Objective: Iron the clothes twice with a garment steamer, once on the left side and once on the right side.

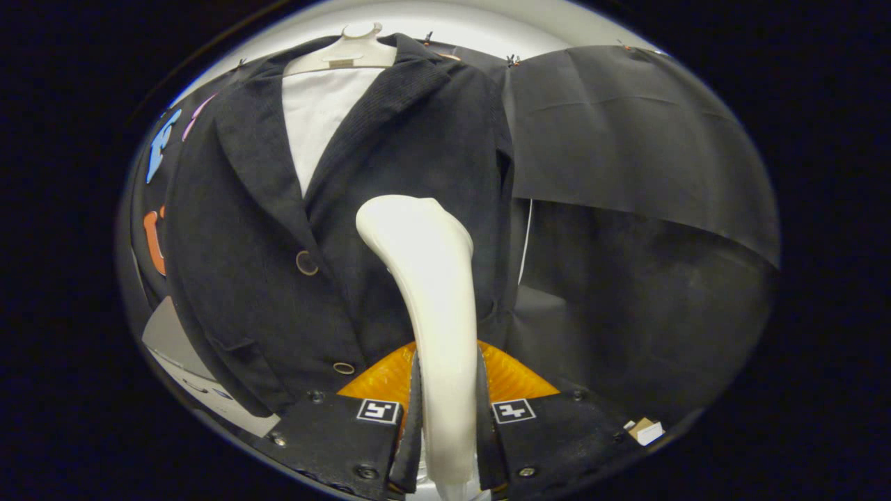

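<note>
With both fingers pressed against its sides, the gripper [447, 417] has the garment steamer [435, 306] clamped narrow and firm; the cream handle rises straight up from between the fingers and curves over at its rounded top toward the jacket; and there it sits, the steamer's head right up against the dark cloth, though actual contact can't be made out from this angle. Just ahead hangs the black jacket [278, 229], draped on a pale hanger [351, 49] at the far top; its lapels fall open over a white panel [324, 111] at the collar; one ringed button [306, 263] sits mid-front to the left of the steamer, a second button [343, 368] lower down near the hem; a pocket flap [233, 348] shows on the jacket's lower left. The steamer is working the jacket's right-hand half as the scene lies, beside the sleeve edge. Off to the right, black cloth [626, 139] covers the booth wall, pinned along the top with small clips [514, 61], one sheet overlapping another with a slanting lower edge; behind it all, a pale wall [473, 24] curves across the far top; down at the near left, a light grey surface [167, 334] peeks out beneath the jacket's hem; near right, a small tan and white scrap [646, 430] lies beside the finger.
</note>
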